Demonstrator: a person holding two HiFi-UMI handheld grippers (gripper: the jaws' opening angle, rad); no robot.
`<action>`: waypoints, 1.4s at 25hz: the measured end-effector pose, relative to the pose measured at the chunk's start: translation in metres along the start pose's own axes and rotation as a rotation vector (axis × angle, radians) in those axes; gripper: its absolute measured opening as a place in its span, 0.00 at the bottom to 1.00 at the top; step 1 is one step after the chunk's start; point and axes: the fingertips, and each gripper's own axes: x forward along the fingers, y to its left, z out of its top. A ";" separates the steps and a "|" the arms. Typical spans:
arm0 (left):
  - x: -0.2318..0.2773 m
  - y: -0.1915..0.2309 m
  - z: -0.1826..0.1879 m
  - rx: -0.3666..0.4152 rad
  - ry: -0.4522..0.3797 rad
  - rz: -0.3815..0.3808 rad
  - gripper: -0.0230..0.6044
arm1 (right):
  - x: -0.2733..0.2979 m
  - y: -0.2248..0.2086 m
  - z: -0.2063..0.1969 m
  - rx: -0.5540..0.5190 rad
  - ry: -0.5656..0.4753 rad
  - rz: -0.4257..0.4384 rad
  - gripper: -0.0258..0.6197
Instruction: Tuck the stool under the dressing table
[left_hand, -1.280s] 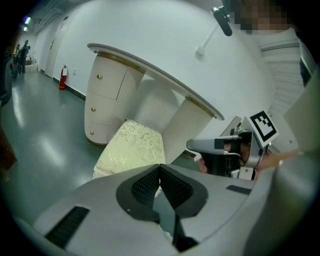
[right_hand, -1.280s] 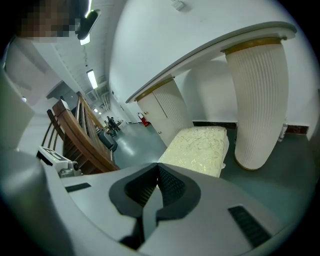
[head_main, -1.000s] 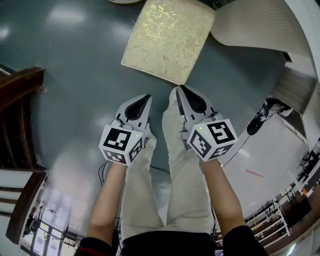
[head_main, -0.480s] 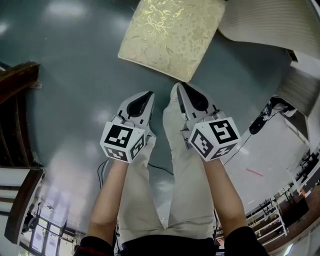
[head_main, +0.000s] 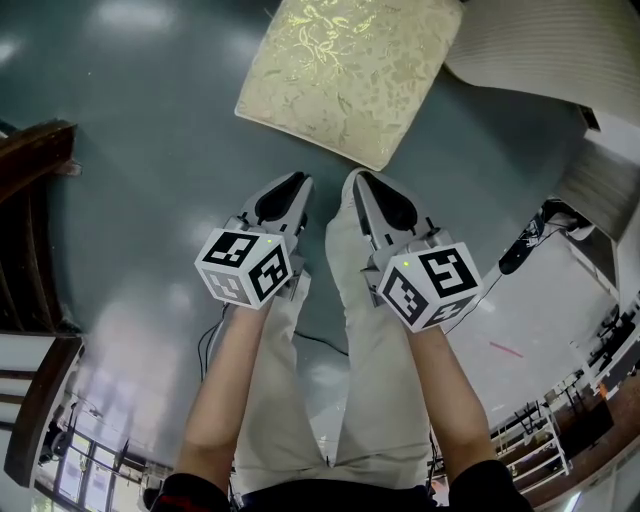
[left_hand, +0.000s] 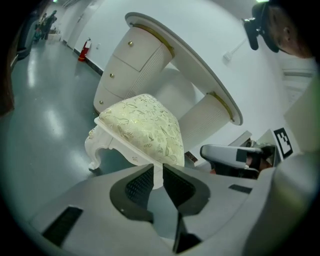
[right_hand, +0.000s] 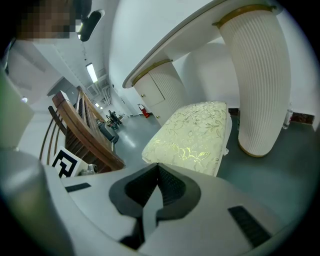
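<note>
The stool (head_main: 345, 75) has a cream and gold patterned cushion and white carved legs (left_hand: 97, 150), and stands on the grey floor just ahead of both grippers. The white ribbed dressing table (head_main: 540, 50) is beyond it to the right, its drawer pedestal (left_hand: 125, 65) and its other pedestal (right_hand: 255, 75) on either side of the knee gap. My left gripper (head_main: 298, 190) hovers short of the stool's near corner. Its jaws (left_hand: 158, 167) are opening to a narrow gap with nothing held. My right gripper (head_main: 360, 185) is beside it, its tips (right_hand: 158, 165) together and empty.
A dark wooden chair (head_main: 30, 160) stands at the left, and its slatted back (right_hand: 85, 130) is close to the right gripper. A black device with a cable (head_main: 525, 245) lies on the floor at the right. The person's legs (head_main: 360, 330) are below the grippers.
Both grippers have sunk toward the stool's near edge. The left gripper has rolled, so its marker cube shows a different face.
</note>
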 end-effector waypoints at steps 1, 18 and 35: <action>0.002 0.002 0.000 -0.035 -0.003 -0.007 0.13 | 0.001 0.000 -0.001 0.001 0.002 0.001 0.06; 0.038 0.037 0.007 -0.207 -0.092 -0.010 0.21 | 0.013 -0.010 -0.017 -0.004 -0.008 -0.004 0.06; 0.053 0.046 0.018 -0.208 -0.089 0.010 0.21 | 0.021 -0.024 -0.011 -0.008 -0.028 -0.029 0.06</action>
